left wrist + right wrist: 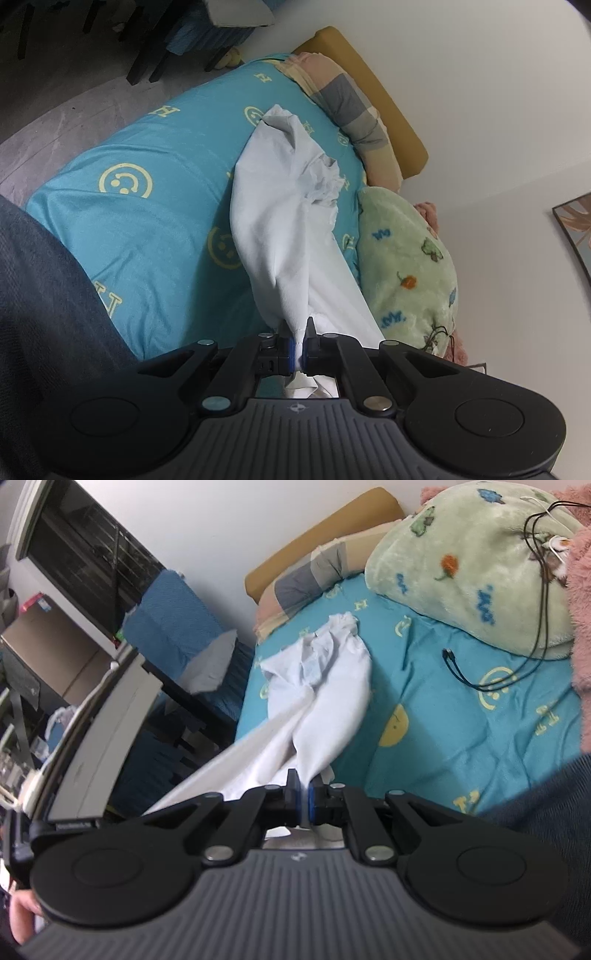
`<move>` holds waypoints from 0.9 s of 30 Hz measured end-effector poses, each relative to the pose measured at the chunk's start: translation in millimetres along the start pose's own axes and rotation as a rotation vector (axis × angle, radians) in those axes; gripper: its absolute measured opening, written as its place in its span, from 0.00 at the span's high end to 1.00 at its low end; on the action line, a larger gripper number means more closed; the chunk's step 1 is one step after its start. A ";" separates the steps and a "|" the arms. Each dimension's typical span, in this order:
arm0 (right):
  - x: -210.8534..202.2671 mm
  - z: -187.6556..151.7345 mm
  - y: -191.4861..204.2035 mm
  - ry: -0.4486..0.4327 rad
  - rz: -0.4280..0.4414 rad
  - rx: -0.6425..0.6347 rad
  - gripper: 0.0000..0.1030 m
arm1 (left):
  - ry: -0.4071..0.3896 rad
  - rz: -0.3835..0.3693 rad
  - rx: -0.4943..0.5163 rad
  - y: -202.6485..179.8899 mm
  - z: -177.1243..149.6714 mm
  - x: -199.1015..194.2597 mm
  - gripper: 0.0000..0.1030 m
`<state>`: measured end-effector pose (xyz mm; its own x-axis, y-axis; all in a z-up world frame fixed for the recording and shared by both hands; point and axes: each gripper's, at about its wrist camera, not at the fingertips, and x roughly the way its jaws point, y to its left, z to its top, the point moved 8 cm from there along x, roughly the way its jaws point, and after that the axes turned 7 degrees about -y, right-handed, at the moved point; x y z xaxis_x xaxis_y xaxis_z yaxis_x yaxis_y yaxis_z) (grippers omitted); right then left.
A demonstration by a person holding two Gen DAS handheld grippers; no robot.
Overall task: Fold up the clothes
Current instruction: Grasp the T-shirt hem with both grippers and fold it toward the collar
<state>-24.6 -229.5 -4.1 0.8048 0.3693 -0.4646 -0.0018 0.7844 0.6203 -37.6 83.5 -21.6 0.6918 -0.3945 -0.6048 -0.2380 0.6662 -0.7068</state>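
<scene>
Both grippers, left (301,334) and right (303,786), pinch the white cloth (280,229) tight, holding it above the bed (147,229) to spread it.

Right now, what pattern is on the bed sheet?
Turquoise bed sheet printed with pale yellow smiley faces and letter H marks, clearest in the left wrist view.

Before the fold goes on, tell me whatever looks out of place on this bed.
A black cable trails off the green pillow onto the blue sheet, its plug end lying loose right of the white garment. The garment's far end is bunched, not flat. Both claws, left and right, are shut on it.
</scene>
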 end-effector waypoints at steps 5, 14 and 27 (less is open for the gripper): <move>41.9 24.1 5.9 -0.025 0.001 -0.023 0.92 | -0.031 0.042 0.018 -1.7 38.1 36.4 0.96; 149.7 79.4 13.3 -0.068 -0.032 -0.210 0.92 | -0.182 0.112 0.193 -28.0 121.0 126.6 0.96; 326.0 110.3 -34.6 -0.176 -0.106 -0.435 0.91 | -0.338 0.269 0.605 -52.4 180.2 306.8 0.96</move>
<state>303.3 -191.2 -107.3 0.9024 0.2150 -0.3735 -0.1318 0.9628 0.2359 310.0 41.6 -104.0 0.8577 -0.0172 -0.5139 -0.0791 0.9831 -0.1650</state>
